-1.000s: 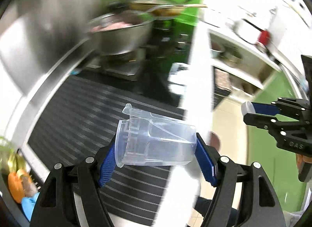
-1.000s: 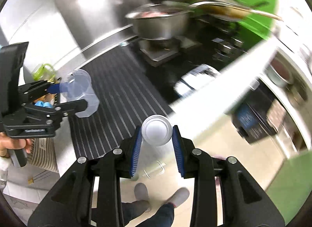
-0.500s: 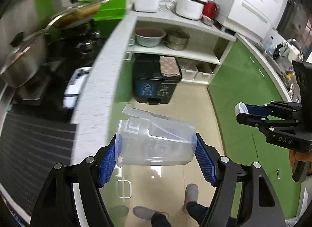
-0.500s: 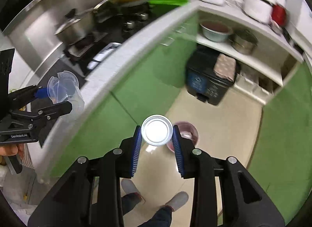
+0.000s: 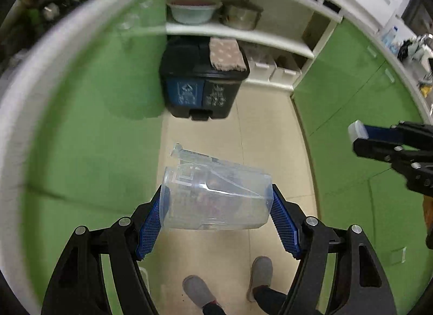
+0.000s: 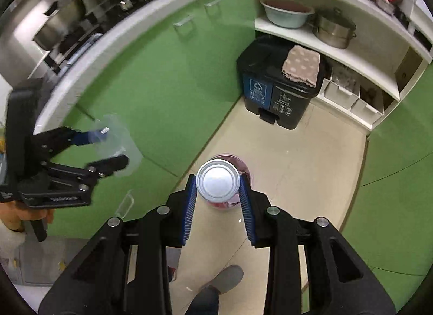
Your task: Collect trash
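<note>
Clear plastic cup (image 5: 215, 201), lying sideways, clamped between the blue pads of the left gripper (image 5: 216, 214), short of the two-bin trash can (image 5: 201, 90). Silver-ended can (image 6: 217, 182), pinched in the narrow-set right gripper (image 6: 217, 195), short of that bin too.

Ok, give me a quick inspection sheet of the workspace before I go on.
Surface: beige tiled floor, bare apart from the bin.
Job's things: clear cup; can; two-part pedal bin, lids shut.
Clutter: cloth on the bin lid.
Grippers: left claw shut on cup; right claw shut on can.
Cables: nothing seen.
Surroundings: green cabinets, shelves with basin and pot.
</note>
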`<act>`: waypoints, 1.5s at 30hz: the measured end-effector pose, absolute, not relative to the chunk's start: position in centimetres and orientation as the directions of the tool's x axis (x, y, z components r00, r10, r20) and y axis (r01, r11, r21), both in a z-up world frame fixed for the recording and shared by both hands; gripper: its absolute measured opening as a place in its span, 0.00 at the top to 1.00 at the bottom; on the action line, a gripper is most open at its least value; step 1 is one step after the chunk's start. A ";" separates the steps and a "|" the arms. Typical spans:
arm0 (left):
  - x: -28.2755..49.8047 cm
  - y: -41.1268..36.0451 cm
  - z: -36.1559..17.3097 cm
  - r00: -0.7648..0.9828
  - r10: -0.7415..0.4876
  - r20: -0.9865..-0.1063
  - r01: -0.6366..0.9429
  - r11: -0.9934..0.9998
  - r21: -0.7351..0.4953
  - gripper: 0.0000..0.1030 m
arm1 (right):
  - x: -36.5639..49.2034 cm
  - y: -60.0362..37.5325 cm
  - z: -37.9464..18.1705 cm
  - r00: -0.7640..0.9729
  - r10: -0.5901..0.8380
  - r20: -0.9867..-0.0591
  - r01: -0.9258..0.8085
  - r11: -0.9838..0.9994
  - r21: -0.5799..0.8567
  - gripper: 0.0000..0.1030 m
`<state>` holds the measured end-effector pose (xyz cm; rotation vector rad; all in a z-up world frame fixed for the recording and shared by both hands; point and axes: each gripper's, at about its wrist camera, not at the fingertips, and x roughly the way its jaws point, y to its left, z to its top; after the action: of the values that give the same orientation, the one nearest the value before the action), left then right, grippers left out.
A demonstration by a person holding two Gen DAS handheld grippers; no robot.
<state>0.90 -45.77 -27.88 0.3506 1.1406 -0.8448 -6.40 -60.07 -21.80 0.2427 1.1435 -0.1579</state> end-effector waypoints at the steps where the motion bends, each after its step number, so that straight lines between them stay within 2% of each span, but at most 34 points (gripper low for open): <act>1: 1.4 -46.4 -29.4 0.149 -0.404 -0.903 0.745 0.647 -0.166 0.31 | -6.3 -60.6 -23.0 0.408 -0.001 -0.913 0.253 0.961 0.112 0.69; 7: 3.9 -49.5 -38.4 0.094 -0.375 -0.922 0.763 0.623 -0.175 0.31 | -5.7 -63.7 -31.4 0.393 0.001 -0.920 0.306 0.943 0.132 0.69; 11: 5.0 -50.5 -42.0 0.079 -0.381 -0.921 0.773 0.608 -0.185 0.30 | -5.4 -64.7 -35.9 0.369 0.003 -0.929 0.330 0.934 0.134 0.69; 13: 5.4 -50.8 -43.1 0.080 -0.387 -0.919 0.774 0.605 -0.188 0.08 | -5.2 -65.0 -37.3 0.364 0.008 -0.931 0.338 0.931 0.139 0.69; 17: 5.5 -51.0 -44.8 0.083 -0.368 -0.926 0.768 0.616 -0.176 0.07 | -4.6 -65.1 -39.5 0.353 0.016 -0.936 0.341 0.929 0.145 0.69; 36: 7.4 -46.5 -44.0 0.119 -0.370 -0.921 0.722 0.669 -0.176 0.07 | -0.2 -63.1 -43.4 0.340 0.073 -0.938 0.263 0.950 0.169 0.68; 37: 7.5 -46.2 -44.0 0.124 -0.368 -0.921 0.719 0.673 -0.172 0.07 | 0.1 -63.2 -43.6 0.339 0.078 -0.938 0.259 0.950 0.173 0.64; 39: 7.7 -45.7 -43.9 0.130 -0.365 -0.922 0.712 0.682 -0.169 0.07 | 0.5 -63.2 -44.0 0.337 0.073 -0.939 0.261 0.951 0.168 0.14; 45: 7.7 -45.2 -43.9 0.129 -0.354 -0.926 0.701 0.693 -0.167 0.07 | 0.1 -63.8 -43.8 0.338 0.039 -0.940 0.299 0.943 0.146 0.06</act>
<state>7.71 -45.23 -43.90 0.3448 1.2165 -0.7891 0.09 -63.76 -43.77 0.3174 1.2203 -0.1729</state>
